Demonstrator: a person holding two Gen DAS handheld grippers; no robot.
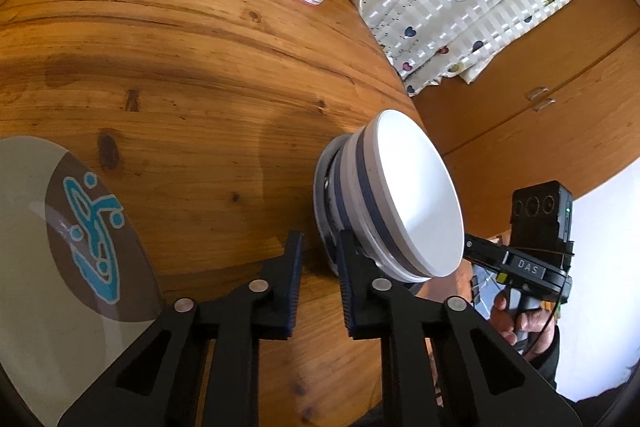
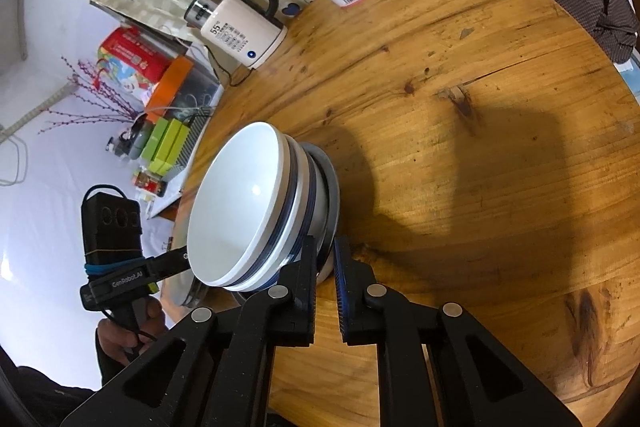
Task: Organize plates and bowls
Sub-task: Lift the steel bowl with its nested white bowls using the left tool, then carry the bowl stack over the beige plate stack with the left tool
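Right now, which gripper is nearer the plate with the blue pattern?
Left. The left gripper hovers just beside the plate; the right gripper is at the stacked bowls, on their far side.

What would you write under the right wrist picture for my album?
Stacked bowls on a plate, right gripper open at its rim.

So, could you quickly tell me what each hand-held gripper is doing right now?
Left hand-held gripper: open, holding nothing, beside the stacked bowls.
Right hand-held gripper: open, narrow gap, gripping nothing.
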